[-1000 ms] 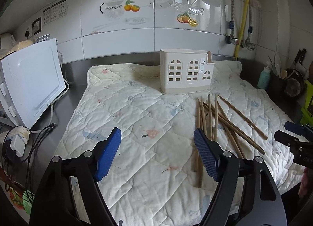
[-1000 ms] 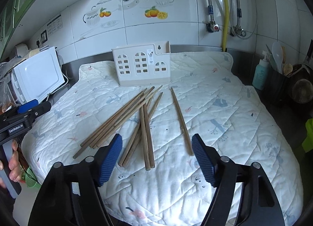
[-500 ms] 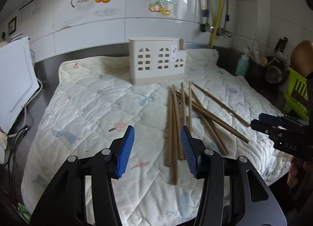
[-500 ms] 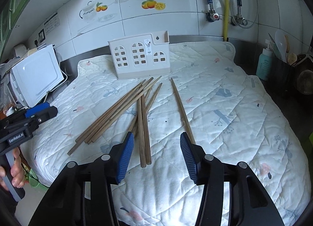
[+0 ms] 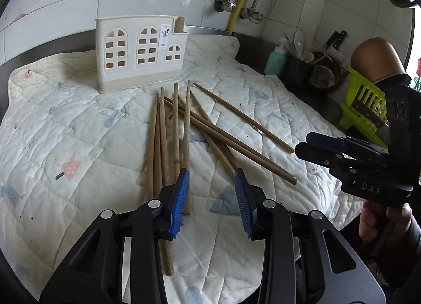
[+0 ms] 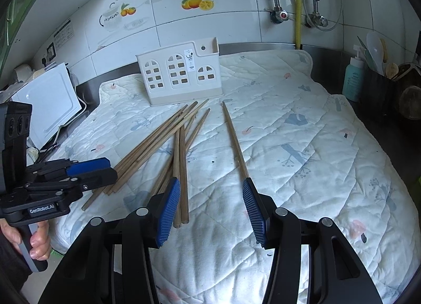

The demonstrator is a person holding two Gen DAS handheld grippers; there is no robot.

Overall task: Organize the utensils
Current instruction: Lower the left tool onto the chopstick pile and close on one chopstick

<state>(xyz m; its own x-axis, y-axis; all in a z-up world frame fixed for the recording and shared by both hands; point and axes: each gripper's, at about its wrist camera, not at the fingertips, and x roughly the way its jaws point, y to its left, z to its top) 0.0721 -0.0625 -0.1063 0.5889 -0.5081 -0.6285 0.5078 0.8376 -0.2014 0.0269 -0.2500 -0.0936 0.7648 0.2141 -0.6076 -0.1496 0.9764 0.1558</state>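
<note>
Left tool (image 5: 211,200) and right tool (image 6: 210,209) hang apart, empty, over chopsticks (image 6: 181,146) mid-surface, before the holder (image 6: 181,77). Best pinch one stick near its middle, clear of neighbours.

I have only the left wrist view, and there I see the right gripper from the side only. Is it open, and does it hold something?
Observer: The right gripper is open and holds nothing.
Operator: Where is the single chopstick relative to it?
Observer: Its near end lies at the tip of the right-hand pad, apart from the pile.
Operator: What stands left of the quilt?
Observer: A white appliance on the counter, with a cable beside it.
</note>
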